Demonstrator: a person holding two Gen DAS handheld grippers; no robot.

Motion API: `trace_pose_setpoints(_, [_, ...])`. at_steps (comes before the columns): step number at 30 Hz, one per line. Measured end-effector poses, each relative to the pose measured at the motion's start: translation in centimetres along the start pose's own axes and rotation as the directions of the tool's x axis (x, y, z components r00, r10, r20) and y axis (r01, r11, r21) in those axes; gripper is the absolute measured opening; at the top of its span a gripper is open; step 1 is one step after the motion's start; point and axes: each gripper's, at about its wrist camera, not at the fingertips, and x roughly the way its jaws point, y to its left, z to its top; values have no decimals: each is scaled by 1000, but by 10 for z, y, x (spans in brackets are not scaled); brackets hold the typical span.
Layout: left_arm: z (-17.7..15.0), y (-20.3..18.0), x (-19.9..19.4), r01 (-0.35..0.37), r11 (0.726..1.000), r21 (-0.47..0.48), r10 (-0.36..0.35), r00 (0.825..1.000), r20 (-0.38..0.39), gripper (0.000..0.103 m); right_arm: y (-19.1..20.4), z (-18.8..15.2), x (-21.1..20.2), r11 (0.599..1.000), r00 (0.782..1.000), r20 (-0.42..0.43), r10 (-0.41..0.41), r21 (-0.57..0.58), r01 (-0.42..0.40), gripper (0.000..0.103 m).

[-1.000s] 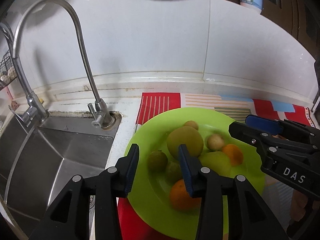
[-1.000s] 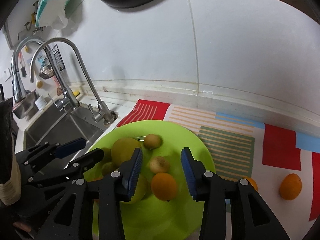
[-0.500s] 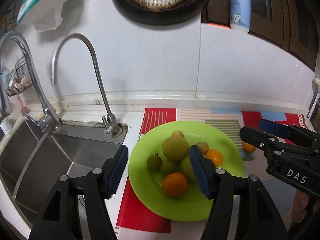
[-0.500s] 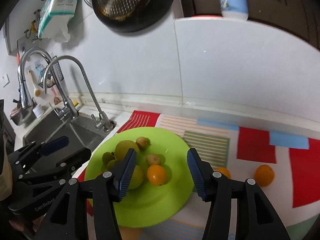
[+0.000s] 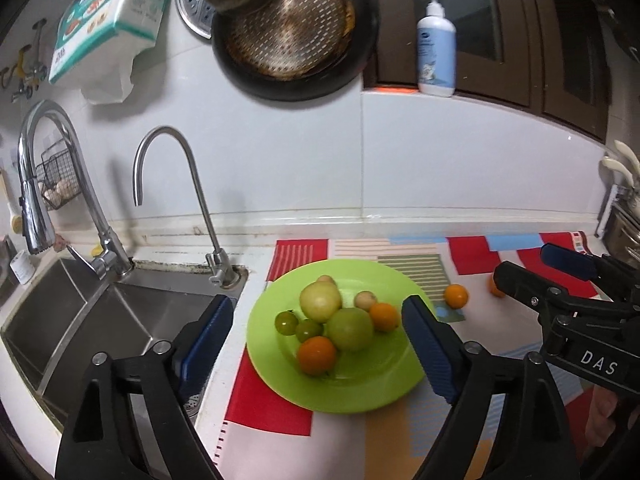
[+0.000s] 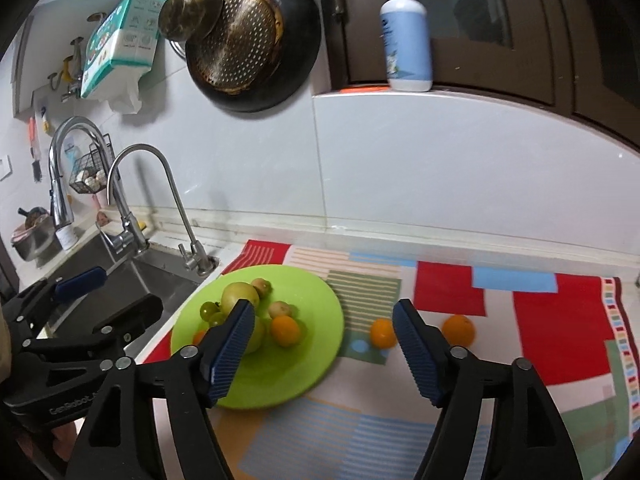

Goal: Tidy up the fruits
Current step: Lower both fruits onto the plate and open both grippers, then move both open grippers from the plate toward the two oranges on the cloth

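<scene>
Covering the lower half of both views, the patterned mat (image 6: 460,292) serves as the working surface beside the sink (image 5: 100,320) at lower left. On it sits the green plate (image 5: 372,384), at centre of the left wrist view, evidently the collecting dish: it holds a pear-like fruit (image 5: 321,301), a green apple (image 5: 350,329), two oranges and several small fruits bunched together. Two loose oranges (image 6: 383,333) (image 6: 458,329) lie on the mat just right of the plate, apart from each other, probably next to be gathered. The left gripper (image 5: 316,332) and right gripper (image 6: 324,340) both hang above with jaws spread wide, holding nothing.
</scene>
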Motion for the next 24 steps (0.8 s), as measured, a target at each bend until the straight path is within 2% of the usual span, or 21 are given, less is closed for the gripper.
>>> trace_pose_setpoints(6, [-1, -15, -14, 15, 1000, 7, -16, 1000, 17, 93, -12, -8, -23, 999, 999, 16, -41, 0, 41, 75])
trace_pose_setpoints(24, [4, -71, -25, 56, 996, 70, -60, 996, 65, 95, -62, -16, -61, 992, 991, 44, -128, -7, 128, 76])
